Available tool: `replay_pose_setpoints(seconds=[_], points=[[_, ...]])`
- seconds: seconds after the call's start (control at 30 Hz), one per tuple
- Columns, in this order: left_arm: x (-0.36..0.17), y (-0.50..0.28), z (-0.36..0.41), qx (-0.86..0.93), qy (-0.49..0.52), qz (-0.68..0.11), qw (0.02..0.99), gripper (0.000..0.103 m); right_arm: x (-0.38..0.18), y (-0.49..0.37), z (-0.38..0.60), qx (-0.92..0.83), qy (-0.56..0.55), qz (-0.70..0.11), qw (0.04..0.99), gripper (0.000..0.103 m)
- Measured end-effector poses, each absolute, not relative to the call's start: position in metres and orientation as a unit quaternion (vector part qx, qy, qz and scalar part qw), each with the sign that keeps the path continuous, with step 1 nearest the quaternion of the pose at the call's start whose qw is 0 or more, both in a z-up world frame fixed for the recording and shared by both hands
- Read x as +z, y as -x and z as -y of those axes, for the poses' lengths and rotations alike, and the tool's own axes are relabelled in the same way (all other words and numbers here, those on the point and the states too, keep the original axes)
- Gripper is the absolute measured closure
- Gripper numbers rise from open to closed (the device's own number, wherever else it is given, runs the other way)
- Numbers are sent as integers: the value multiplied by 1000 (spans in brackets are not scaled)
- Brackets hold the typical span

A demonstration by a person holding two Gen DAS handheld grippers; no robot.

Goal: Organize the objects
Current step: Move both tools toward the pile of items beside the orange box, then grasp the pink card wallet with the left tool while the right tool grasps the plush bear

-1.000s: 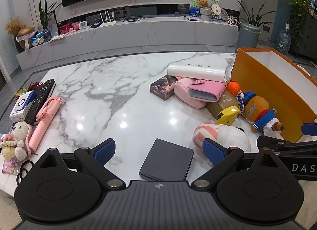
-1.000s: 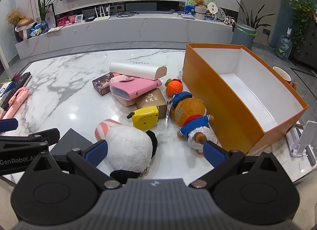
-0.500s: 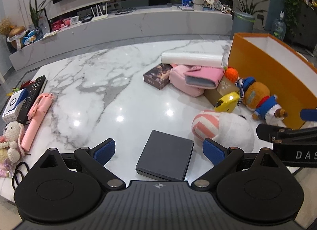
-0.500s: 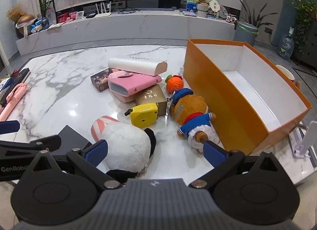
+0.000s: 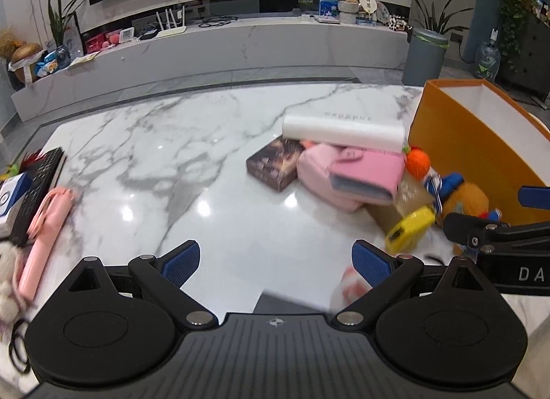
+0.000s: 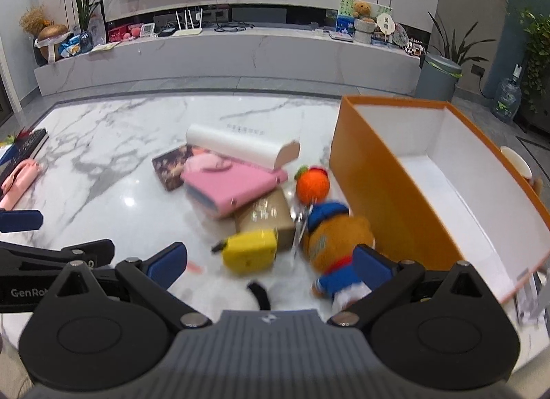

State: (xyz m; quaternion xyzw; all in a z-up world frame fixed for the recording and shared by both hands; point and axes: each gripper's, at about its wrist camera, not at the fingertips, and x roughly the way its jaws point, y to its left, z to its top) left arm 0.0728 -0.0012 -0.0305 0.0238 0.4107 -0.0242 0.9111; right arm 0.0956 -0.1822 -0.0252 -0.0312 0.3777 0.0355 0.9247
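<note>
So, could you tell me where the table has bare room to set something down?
The marble table is bare between the pink stick and the pink pouch. The orange box is empty inside. Its left side is crowded with toys.

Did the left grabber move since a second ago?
Yes. The left gripper has lifted and tilted up: the dark grey box that lay in full view between its fingers now peeks out at the bottom, and the marble table sits lower in view.
</note>
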Motion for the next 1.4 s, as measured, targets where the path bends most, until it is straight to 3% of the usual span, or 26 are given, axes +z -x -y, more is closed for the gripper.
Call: replay_pose_setpoints(seconds=[0.23, 0.67, 0.73, 0.8, 1.0, 1.07, 1.13, 1.4], points=[[-41, -103, 26, -70, -40, -400, 913, 0, -29, -126, 201, 46, 29, -378, 924, 1], [-58, -123, 102, -195, -212, -330, 899, 0, -40, -124, 262, 75, 3, -383, 921, 1], [-66, -130, 109, -197, -242, -340, 887, 16, -40, -124, 264, 83, 2, -382, 920, 1], [-73, -136, 114, -199, -270, -350, 875, 24, -40, -123, 265, 92, 0, -383, 919, 1], [-81, -140, 117, -200, -324, -335, 862, 25, -48, -121, 266, 104, 16, -391, 915, 1], [-83, -141, 117, -203, -334, -331, 859, 30, -51, -120, 266, 107, 26, -392, 913, 1], [-84, -144, 115, -213, -328, -335, 857, 51, -53, -119, 263, 109, 44, -390, 913, 1], [-77, -145, 108, -207, -278, -349, 871, 64, -60, -119, 252, 122, 94, -396, 905, 1]])
